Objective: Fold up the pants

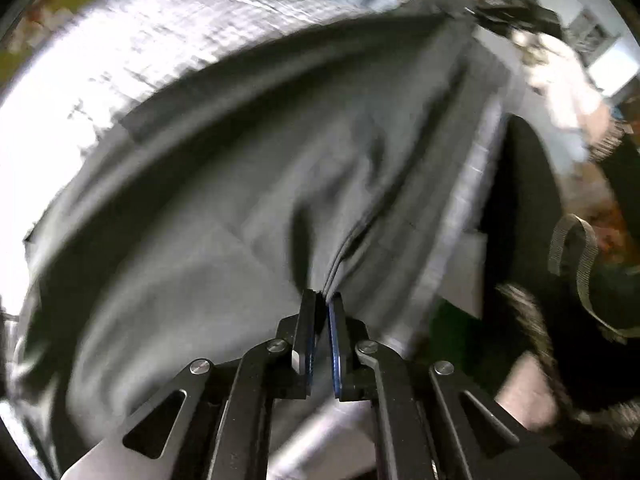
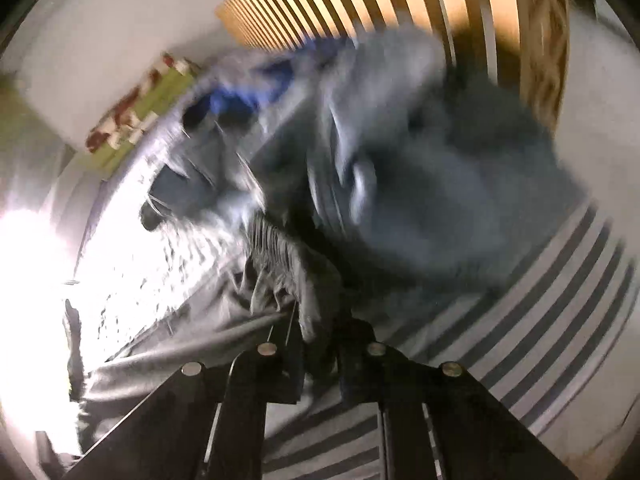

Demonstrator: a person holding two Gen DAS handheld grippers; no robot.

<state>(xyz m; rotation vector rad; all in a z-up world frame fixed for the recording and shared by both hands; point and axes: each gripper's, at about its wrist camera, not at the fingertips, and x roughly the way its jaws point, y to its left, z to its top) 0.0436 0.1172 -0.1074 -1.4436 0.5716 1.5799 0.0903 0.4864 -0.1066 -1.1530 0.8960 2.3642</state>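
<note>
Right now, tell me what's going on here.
A person with a gripper in each hand is folding grey pants on a bed. The left gripper is pinched shut on a fold of the cloth. The right gripper has bunched cloth, seemingly the gathered waistband, between its fingers and looks shut on it. More clothes are heaped further back. Both views are blurred.

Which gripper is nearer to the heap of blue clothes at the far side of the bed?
Right. The right gripper, pinching the grey pants, has the heap directly ahead. The left gripper holds the pants at the other end, far from it.
</note>
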